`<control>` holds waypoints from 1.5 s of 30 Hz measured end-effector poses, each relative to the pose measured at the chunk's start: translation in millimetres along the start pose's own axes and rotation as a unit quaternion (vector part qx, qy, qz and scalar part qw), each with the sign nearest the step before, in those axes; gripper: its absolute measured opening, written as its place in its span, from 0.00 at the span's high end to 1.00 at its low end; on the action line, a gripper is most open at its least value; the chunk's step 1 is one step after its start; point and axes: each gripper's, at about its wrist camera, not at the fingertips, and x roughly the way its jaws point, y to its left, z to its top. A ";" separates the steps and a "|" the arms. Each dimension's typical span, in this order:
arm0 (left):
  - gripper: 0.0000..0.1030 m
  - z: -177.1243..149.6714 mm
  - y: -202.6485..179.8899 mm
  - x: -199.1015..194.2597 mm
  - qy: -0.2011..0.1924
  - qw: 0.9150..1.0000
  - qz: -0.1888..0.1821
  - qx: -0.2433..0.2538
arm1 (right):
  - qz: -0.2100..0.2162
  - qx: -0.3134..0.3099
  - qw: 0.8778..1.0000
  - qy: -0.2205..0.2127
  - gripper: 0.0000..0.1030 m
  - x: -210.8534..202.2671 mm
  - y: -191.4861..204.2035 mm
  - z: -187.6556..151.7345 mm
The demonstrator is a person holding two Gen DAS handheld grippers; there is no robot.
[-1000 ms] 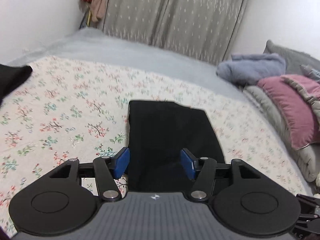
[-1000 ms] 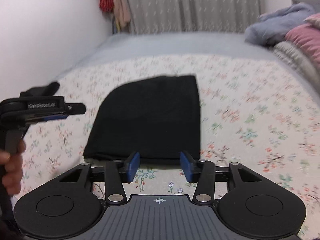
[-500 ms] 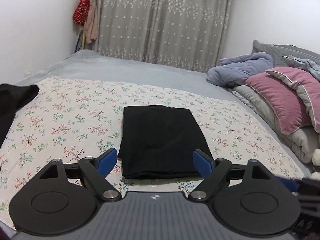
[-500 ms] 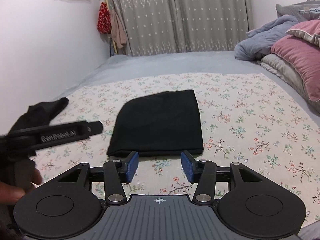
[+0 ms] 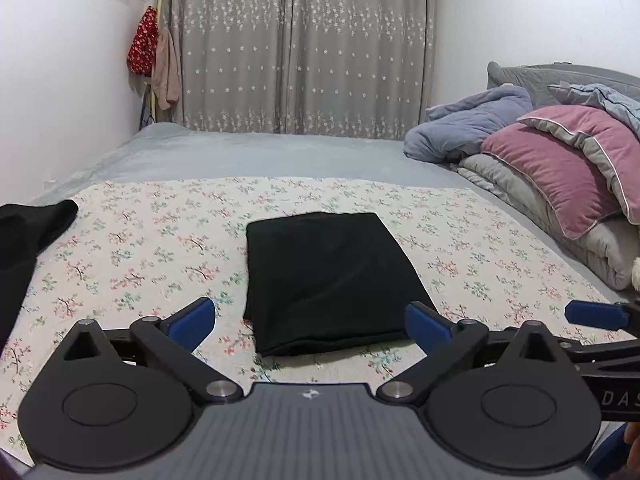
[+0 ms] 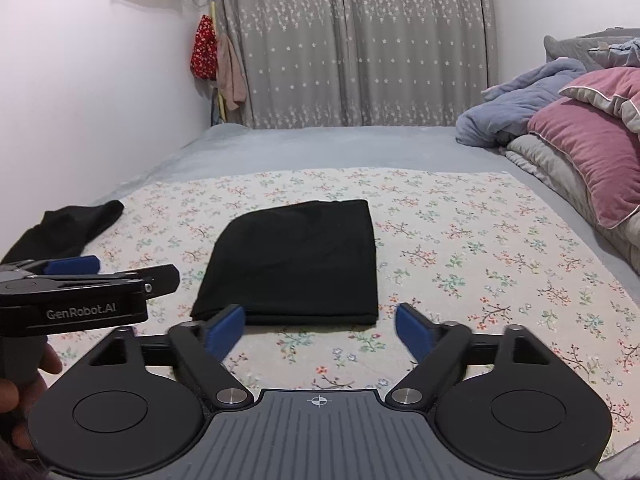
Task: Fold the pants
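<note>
The bed [image 5: 248, 152] serves as the work surface, and a floral sheet [image 5: 132, 248] spread across its near half gives a flat, clean place for folding. Bedding [image 5: 560, 168] is piled against the right side, probably pushed there to leave the middle free. A curtain [image 5: 304, 48] hangs behind.

The pants [image 5: 324, 276] lie near the middle of the sheet as a compact black rectangle with squared edges, flat and untouched by either tool; judged from that shape, the folding looks finished. A second dark garment [image 5: 28, 228] lies crumpled at the sheet's left edge, well apart from the pants, perhaps waiting its turn.

The left gripper [image 5: 310, 322] hangs back over the sheet just short of the pants' near edge, its fingers [image 5: 192, 320] spread wide and holding nothing. The right gripper [image 6: 320, 328] sits likewise short of the near edge, fingers [image 6: 414, 334] spread and empty. Both seem held clear so the fold lies undisturbed.
</note>
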 end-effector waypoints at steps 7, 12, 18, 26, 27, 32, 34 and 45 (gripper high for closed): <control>0.10 -2.5 -5.6 1.0 0.006 1.000 0.000 0.006 | -0.004 -0.009 1.000 0.005 0.07 0.7 -4.5 -5.1; 0.10 -2.0 -4.4 3.7 0.012 1.000 0.002 -0.008 | -0.006 -0.012 1.000 0.006 0.00 1.3 -6.1 -7.4; 0.10 -2.2 -5.0 9.5 0.025 0.999 0.016 -0.012 | 0.004 0.010 1.000 0.018 0.00 5.6 -8.6 -8.9; 0.10 -2.3 -4.9 10.3 0.030 0.999 0.034 -0.017 | -0.002 0.028 0.999 0.024 0.00 7.2 -1.6 -6.8; 0.10 -2.4 -4.0 10.9 0.033 0.999 0.035 -0.020 | -0.003 0.025 0.999 0.026 0.00 8.3 0.0 -7.2; 0.10 -1.8 -2.2 12.7 0.037 0.998 0.041 -0.022 | -0.010 0.017 0.999 0.034 0.00 13.1 4.1 -9.7; 0.10 -2.1 -2.5 13.0 0.039 0.998 0.042 -0.022 | -0.014 0.014 0.999 0.035 0.00 14.0 5.4 -10.5; 0.10 -2.9 -6.8 16.0 0.045 0.998 0.048 -0.016 | -0.021 0.011 0.999 0.041 0.00 18.2 2.6 -12.3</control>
